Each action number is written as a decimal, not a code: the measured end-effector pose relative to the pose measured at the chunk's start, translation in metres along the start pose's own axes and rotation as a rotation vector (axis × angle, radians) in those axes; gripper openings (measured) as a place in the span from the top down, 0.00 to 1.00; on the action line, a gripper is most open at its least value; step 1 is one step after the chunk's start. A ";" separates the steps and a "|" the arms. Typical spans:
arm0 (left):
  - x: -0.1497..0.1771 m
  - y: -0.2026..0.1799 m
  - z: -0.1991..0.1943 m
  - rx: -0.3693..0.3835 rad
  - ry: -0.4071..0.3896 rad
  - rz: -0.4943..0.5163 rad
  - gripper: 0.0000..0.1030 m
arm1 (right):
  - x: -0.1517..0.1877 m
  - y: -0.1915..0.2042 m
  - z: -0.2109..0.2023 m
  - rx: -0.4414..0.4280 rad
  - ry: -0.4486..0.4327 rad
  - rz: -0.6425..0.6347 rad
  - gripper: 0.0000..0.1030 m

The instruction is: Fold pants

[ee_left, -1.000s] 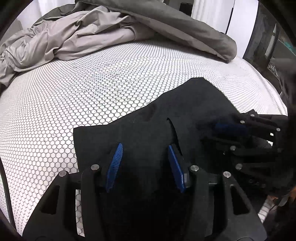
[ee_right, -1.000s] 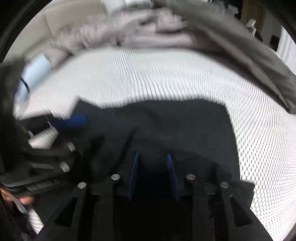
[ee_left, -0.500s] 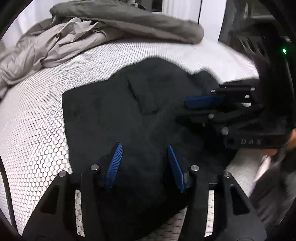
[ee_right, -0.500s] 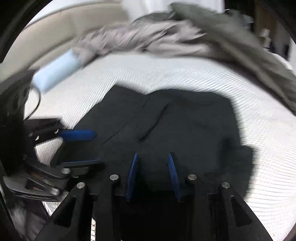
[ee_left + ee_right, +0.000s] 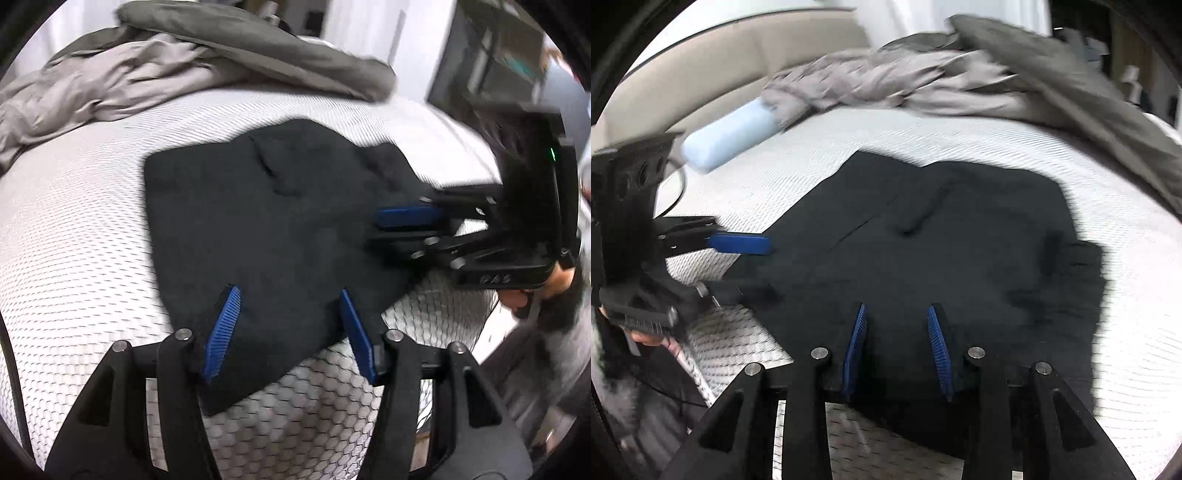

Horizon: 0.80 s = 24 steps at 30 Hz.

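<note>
Black pants (image 5: 266, 225) folded flat near the mattress's (image 5: 74, 240) front edge — laid for squaring. Left gripper (image 5: 288, 325) opening, empty, poised over the near hem; right gripper (image 5: 897, 350) part open, empty, above the cloth — ready to regrip.

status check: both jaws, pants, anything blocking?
Left gripper jaws opening, empty, over pants edge. Right gripper jaws open, empty. Black pants folded flat on mattress. Grey duvet bunched behind, not blocking.
</note>
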<state>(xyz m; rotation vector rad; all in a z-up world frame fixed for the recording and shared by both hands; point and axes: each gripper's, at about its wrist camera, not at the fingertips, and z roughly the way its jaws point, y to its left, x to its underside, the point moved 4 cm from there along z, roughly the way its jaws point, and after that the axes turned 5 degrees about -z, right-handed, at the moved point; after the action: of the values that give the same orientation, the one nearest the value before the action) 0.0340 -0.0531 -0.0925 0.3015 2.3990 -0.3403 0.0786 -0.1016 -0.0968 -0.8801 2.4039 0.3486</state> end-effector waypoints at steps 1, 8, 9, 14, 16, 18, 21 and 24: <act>0.003 -0.004 0.004 -0.020 0.010 0.033 0.47 | 0.006 0.004 0.004 0.024 0.034 -0.030 0.66; 0.023 0.011 -0.005 -0.054 0.032 0.075 0.38 | 0.037 -0.054 -0.043 0.132 0.010 0.032 0.68; 0.027 0.010 -0.004 -0.064 0.031 0.076 0.37 | 0.040 -0.059 -0.047 0.134 -0.001 0.061 0.68; 0.031 0.007 -0.019 -0.081 0.024 0.107 0.35 | 0.044 -0.065 -0.069 0.076 -0.040 0.093 0.65; 0.024 0.012 -0.029 -0.018 0.002 0.054 0.36 | 0.045 -0.086 -0.085 0.037 -0.106 0.201 0.56; 0.016 0.028 -0.041 0.036 -0.040 -0.035 0.35 | 0.052 -0.113 -0.084 0.026 -0.130 0.310 0.44; 0.008 0.056 -0.043 0.056 -0.061 -0.209 0.35 | 0.062 -0.152 -0.062 -0.064 -0.104 0.487 0.44; 0.010 0.083 -0.019 0.039 -0.011 -0.392 0.36 | 0.067 -0.170 -0.039 -0.150 -0.082 0.554 0.44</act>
<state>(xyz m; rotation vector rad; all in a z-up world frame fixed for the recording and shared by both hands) 0.0408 0.0318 -0.0985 -0.1577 2.4345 -0.5635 0.1317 -0.2798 -0.1126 -0.2317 2.5338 0.7632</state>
